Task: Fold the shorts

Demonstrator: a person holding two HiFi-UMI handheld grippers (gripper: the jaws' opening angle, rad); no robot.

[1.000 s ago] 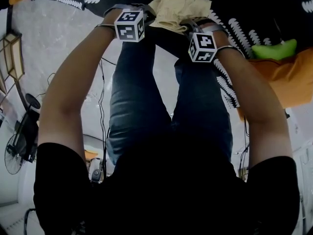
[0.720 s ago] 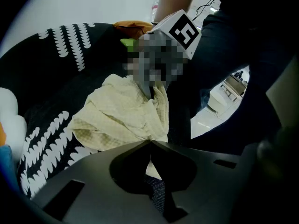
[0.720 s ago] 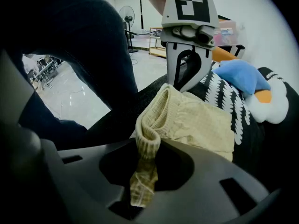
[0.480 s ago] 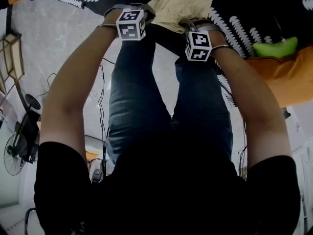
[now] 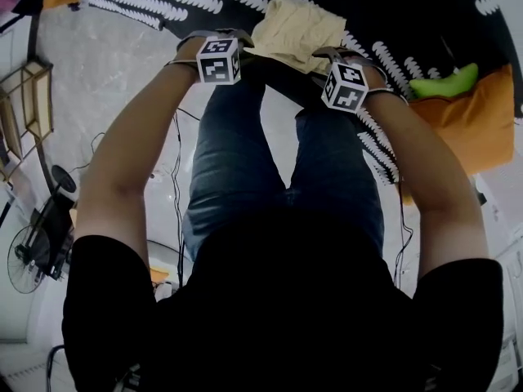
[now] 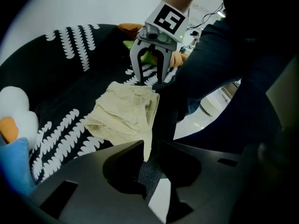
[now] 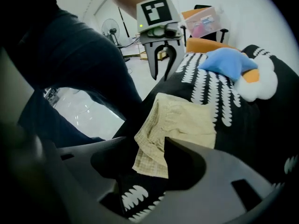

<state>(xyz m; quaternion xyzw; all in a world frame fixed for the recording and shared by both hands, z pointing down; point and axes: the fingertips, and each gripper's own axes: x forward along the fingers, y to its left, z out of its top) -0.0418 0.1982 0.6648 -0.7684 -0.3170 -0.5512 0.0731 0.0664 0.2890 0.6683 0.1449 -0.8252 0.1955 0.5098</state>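
Shorts point(image 5: 296, 31) lie bunched on the black cover point(image 5: 384, 2). The fingers of the left gripper point(image 6: 150, 146) and right gripper point(image 7: 152, 146) have just been opening and stand released, a shorts corner loose between each pair.

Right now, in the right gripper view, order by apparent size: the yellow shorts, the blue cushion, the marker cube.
1. yellow shorts
2. blue cushion and marker cube look alike; the cube seems nearer, so unranked.
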